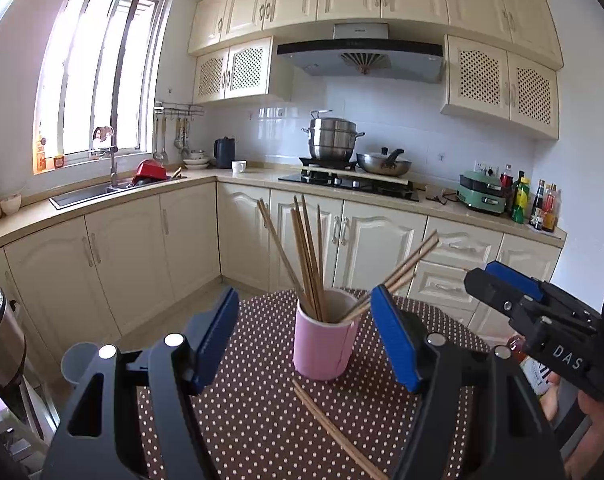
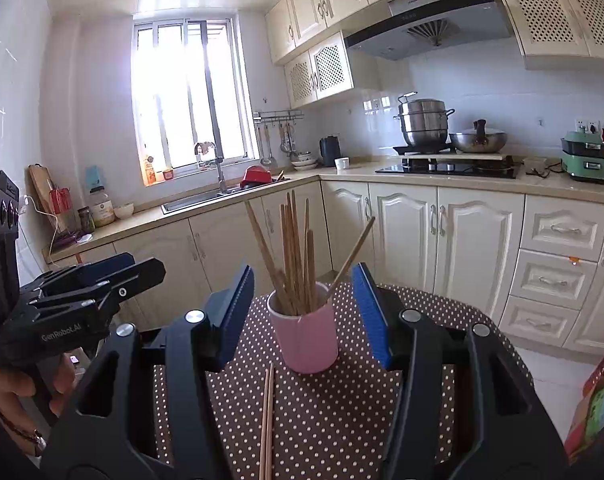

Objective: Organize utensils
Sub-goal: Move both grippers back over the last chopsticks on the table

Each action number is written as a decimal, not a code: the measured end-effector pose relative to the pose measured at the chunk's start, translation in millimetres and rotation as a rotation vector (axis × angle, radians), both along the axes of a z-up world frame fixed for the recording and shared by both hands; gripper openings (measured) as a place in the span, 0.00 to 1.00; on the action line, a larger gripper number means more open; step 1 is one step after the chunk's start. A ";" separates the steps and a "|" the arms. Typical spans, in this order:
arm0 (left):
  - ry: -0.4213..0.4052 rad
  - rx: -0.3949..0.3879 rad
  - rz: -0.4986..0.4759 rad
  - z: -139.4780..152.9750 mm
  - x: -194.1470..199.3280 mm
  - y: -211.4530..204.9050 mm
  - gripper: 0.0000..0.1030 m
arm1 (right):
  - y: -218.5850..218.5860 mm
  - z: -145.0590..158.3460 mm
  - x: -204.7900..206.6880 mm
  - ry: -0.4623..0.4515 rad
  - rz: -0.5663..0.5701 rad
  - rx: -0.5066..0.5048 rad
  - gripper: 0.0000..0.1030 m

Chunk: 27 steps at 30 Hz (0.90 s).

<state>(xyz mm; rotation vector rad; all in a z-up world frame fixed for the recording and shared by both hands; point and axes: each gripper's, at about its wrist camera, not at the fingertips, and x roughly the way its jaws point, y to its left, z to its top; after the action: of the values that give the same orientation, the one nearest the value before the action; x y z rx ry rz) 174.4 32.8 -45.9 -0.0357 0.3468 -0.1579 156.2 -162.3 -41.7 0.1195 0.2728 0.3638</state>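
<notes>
- both grippers hang back from the pink cup (image 1: pixel 326 338); left gripper (image 1: pixel 305 336) has jaws well apart and empty, right gripper (image 2: pixel 302 316) jaws about half open, empty too.
- most chopsticks (image 1: pixel 307 264) stand in the cup; a last pair (image 2: pixel 267 420) lies flat on the dotted bench (image 1: pixel 262 420), just in front of the cup.
- i'd pick that pair next: come in low with the right, pinch both sticks together near mid-length, tilt upright, drop them in without knocking the cup.

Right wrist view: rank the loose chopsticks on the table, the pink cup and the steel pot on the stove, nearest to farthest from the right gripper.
1. Loose chopsticks, on the tablecloth between the jaws.
2. Pink cup, just beyond, centre of the table.
3. Steel pot, far back right on the stove.
</notes>
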 end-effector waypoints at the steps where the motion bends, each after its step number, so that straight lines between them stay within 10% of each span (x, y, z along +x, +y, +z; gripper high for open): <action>1: 0.002 -0.001 0.002 -2.8 -1.5 0.3 0.66 | 0.1 -1.9 -0.5 0.007 0.001 -0.001 0.50; 27: 0.365 -0.054 0.005 -123.0 38.8 26.3 0.66 | 37.1 -106.9 24.9 0.308 0.078 -0.164 0.54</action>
<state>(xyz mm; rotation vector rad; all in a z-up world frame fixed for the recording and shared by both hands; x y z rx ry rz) 213.2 59.1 -168.9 -0.1193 0.7062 -0.1557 181.1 -125.2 -148.6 0.0029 0.6114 0.3990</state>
